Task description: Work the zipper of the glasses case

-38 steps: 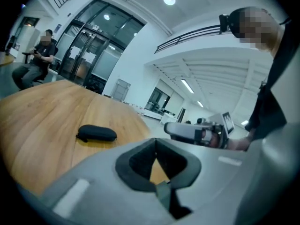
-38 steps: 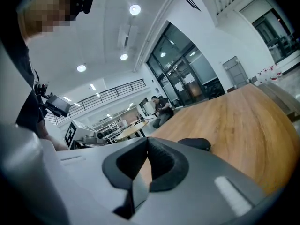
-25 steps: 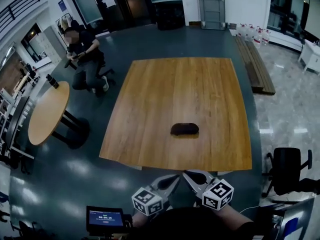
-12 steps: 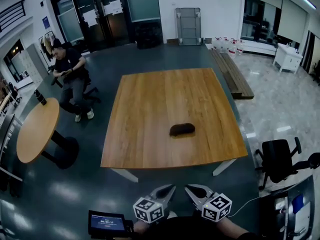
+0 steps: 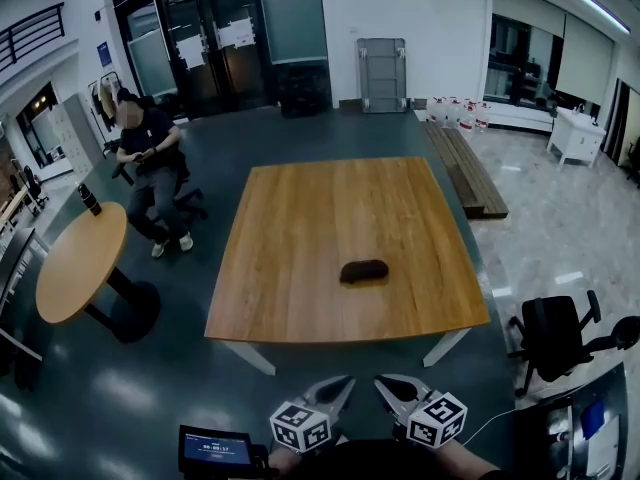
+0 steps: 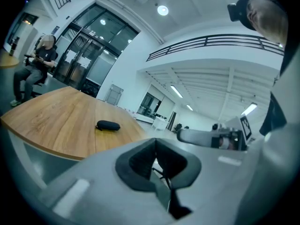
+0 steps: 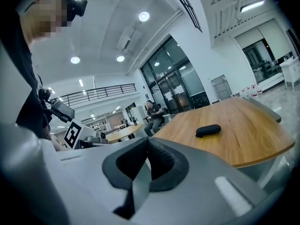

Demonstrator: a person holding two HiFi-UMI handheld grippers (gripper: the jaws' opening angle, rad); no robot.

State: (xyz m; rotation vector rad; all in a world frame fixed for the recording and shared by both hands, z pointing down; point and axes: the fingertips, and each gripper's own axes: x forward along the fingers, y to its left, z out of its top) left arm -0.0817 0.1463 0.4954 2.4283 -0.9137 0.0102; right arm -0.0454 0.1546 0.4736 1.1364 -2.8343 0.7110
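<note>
Short of the table (image 5: pixel 330 218), closed empty left tongs (image 5: pixel 346 380) and right tongs (image 5: pixel 381 379) seem farther from the glasses case (image 5: pixel 363 270).

A large square light-wood table (image 5: pixel 340 218) filled the middle of the head view, and a smaller round wooden table (image 5: pixel 80 263) at the left edge carried a dark bottle (image 5: pixel 91 199). At the upper left a person in dark clothes (image 5: pixel 150 153) sat before tall glass doors (image 5: pixel 215 48), with a grey framed panel (image 5: pixel 383 73) against the white wall at top centre. A long wooden bench (image 5: pixel 468 173) lay to the upper right and a black office chair (image 5: pixel 555 336) stood at the lower right.
</note>
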